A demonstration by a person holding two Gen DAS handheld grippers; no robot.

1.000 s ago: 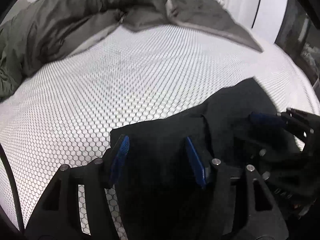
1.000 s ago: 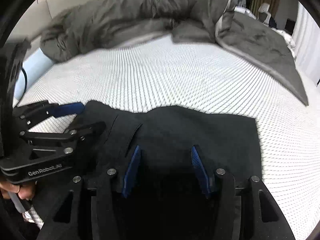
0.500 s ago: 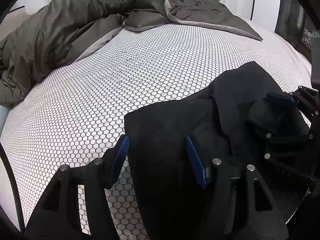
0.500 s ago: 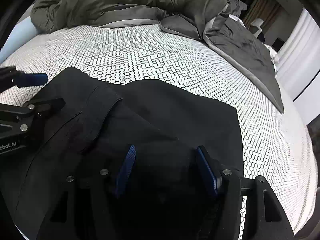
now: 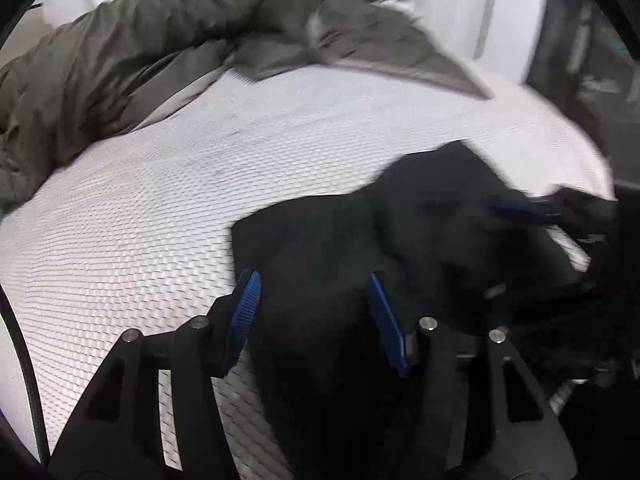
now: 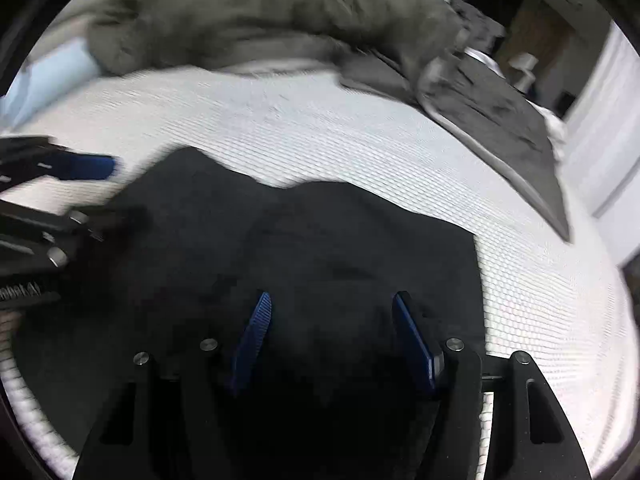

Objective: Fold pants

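Note:
Black pants (image 5: 320, 232) lie bunched on the white honeycomb-patterned mattress (image 5: 140, 220). My left gripper (image 5: 313, 280) hovers over their left part, its blue pads apart and closing a little; dark fabric fills the gap, and neither pad visibly presses on it. The right gripper's blue pad (image 5: 520, 208) shows blurred at the far right. In the right wrist view my right gripper (image 6: 333, 298) is over the pants (image 6: 340, 232), jaws opening, with cloth lying between the pads and no grip. The left gripper's pad (image 6: 88, 166) reaches in at the left edge.
A rumpled olive-grey duvet (image 5: 140, 60) is piled along the far side of the bed. A grey blanket (image 6: 500, 120) slopes off the far right. A light blue pillow (image 6: 24, 88) sits at the far left. White mattress (image 6: 320, 132) stretches between pants and duvet.
The right gripper's pads have spread wider over the cloth. Both views have shifted and blurred. In the left view the pants' edge went from outside the left pad to between the pads, then back beside it.

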